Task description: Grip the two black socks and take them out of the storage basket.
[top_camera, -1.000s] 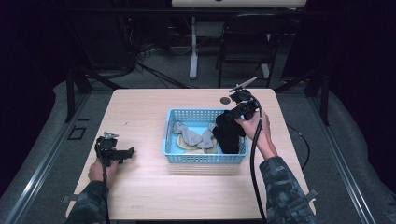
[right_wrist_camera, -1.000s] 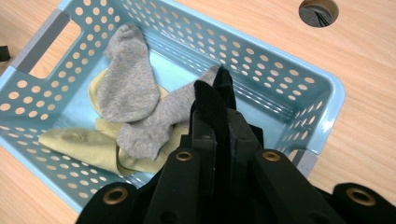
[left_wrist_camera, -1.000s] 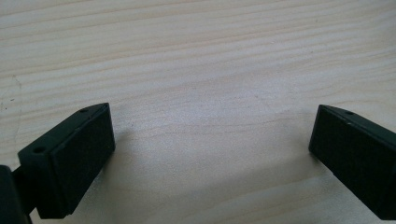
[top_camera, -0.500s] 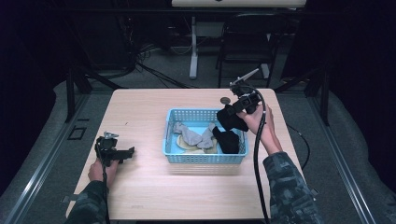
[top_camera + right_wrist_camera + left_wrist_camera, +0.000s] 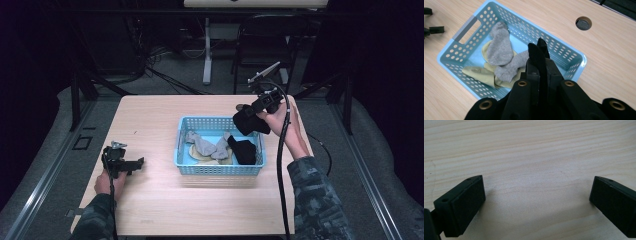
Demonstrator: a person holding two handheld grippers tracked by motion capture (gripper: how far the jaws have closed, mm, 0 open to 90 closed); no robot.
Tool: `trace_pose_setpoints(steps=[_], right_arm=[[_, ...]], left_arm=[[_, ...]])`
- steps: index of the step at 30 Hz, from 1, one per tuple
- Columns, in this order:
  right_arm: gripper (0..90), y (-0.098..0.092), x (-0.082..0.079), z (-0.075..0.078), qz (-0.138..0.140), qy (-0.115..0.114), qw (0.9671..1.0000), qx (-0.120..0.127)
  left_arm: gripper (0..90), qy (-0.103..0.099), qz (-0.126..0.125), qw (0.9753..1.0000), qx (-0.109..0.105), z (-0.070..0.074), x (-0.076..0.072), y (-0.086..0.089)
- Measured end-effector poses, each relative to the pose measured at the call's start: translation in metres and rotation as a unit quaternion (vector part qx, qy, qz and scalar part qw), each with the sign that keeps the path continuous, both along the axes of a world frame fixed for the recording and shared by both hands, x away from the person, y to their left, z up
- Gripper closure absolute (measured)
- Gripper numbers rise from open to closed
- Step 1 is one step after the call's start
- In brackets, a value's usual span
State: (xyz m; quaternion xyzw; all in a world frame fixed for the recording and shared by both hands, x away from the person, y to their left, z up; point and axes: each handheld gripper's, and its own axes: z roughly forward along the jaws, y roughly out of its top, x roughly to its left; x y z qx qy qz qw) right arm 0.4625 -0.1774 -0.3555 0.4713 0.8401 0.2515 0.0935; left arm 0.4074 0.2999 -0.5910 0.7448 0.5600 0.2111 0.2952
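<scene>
The right claw (image 5: 248,114) is clamped on a black sock (image 5: 248,123), held above the blue basket's (image 5: 218,168) right end. The left claw (image 5: 131,164) rests open on the bench (image 5: 150,120).

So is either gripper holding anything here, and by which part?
The right gripper pinches a black sock by a fold of its fabric, lifted above the blue basket. The left gripper is open, holding nothing.

The right gripper (image 5: 256,107) has lifted the black sock (image 5: 248,121) higher, clear of the basket (image 5: 219,169) beneath it.
</scene>
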Motion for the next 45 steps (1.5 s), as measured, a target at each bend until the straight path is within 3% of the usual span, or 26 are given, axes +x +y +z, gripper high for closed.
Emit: trace_pose_setpoints(steps=[12, 26, 38, 45], right_arm=[[84.2, -0.010, -0.005, 0.022, -0.004, -0.015, 0.9999, -0.003], [84.1, -0.045, -0.018, 0.044, -0.030, -0.042, 0.9987, -0.003], [84.2, -0.091, -0.030, 0.047, -0.082, -0.054, 0.9952, 0.002], [84.2, -0.119, -0.033, 0.036, -0.112, -0.047, 0.9926, 0.000]], left_arm=[[0.3, 0.000, 0.000, 1.0000, 0.000, 0.000, 0.000, 0.000], [0.3, 0.000, 0.000, 1.0000, 0.000, 0.000, 0.000, 0.000], [0.3, 0.000, 0.000, 1.0000, 0.000, 0.000, 0.000, 0.000], [0.3, 0.000, 0.000, 1.0000, 0.000, 0.000, 0.000, 0.000]])
